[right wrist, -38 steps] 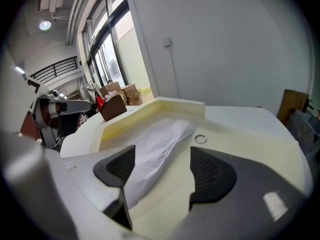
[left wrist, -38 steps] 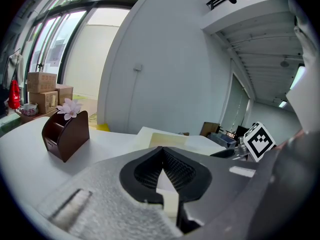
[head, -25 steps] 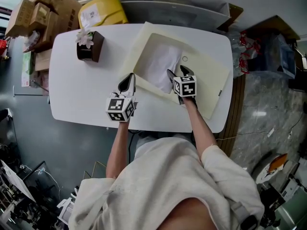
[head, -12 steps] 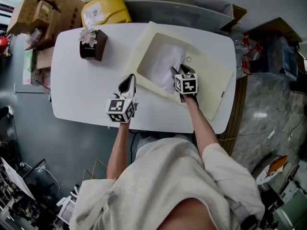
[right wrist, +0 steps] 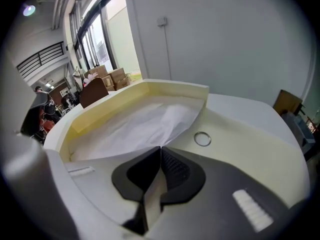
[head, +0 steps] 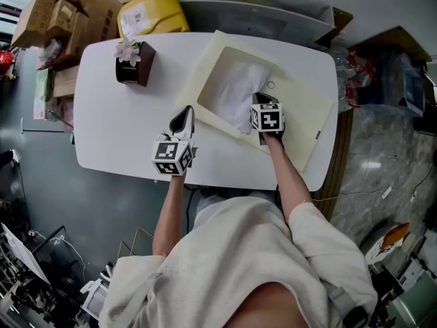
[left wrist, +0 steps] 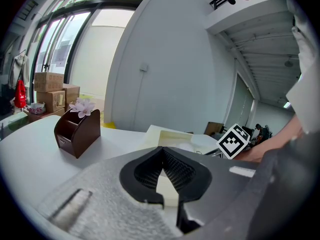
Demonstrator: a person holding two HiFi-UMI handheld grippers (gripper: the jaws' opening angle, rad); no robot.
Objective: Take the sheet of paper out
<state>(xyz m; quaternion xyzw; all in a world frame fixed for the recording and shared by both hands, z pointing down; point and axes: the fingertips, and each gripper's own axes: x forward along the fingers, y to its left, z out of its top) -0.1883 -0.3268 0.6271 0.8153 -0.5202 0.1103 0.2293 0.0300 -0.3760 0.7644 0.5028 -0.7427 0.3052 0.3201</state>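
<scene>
The white table [head: 116, 128] carries a cream open-topped document case [head: 300, 115] toward its 1 o'clock area. The sheet of paper [head: 235, 91] lies inside the case's recessed tray, crumpled and raised toward 12 o'clock. A metal snap ring [right wrist: 202, 139] sits on the flat cream panel, at 3 o'clock of the sheet.

The right gripper [right wrist: 160, 147] points steeply down at the sheet's 4 o'clock edge. Its jaws are closed together, with the paper's near edge pinched at their tips.

The left gripper [head: 186, 113] sits at the case's 8 o'clock edge. Its jaws are together, tips meeting. Whether they nip the cream edge cannot be told.

A brown holder [head: 134, 65] with a pale flower stands at the table's 10 o'clock. Cardboard boxes [head: 68, 5] and a yellow parcel [head: 147, 12] lie beyond the table at 11 o'clock.
</scene>
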